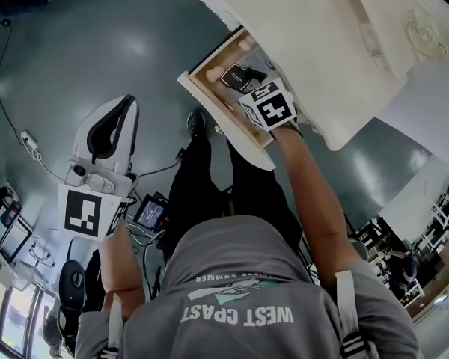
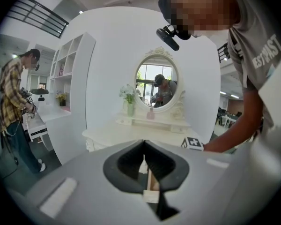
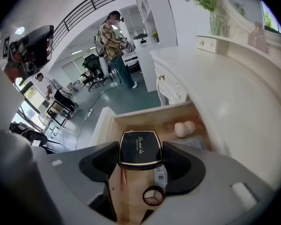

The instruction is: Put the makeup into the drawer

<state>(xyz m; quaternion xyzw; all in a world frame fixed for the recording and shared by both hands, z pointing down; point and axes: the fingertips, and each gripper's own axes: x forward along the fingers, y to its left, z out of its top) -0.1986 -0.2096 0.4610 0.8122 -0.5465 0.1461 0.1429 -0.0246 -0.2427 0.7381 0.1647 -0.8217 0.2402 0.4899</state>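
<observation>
Makeup compact [image 3: 140, 148], pinched in the right gripper [image 3: 141, 161], hangs over the open drawer [image 3: 145, 117]; next, lower and release. Left gripper [image 2: 144, 162] closed, empty.

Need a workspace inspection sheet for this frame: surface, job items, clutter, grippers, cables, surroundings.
Surface: white vanity top; its drawer stands open.
Job's things: black compact held over the drawer; pale puff, round three-part pan and barcoded pack lie inside.
Clutter: nothing seen.
Grippers: right gripper shut on the compact; left gripper shut, empty, away from the drawer.
Cables: cable and power strip on the floor.
Surroundings: oval mirror, flower vase, person in plaid shirt.
</observation>
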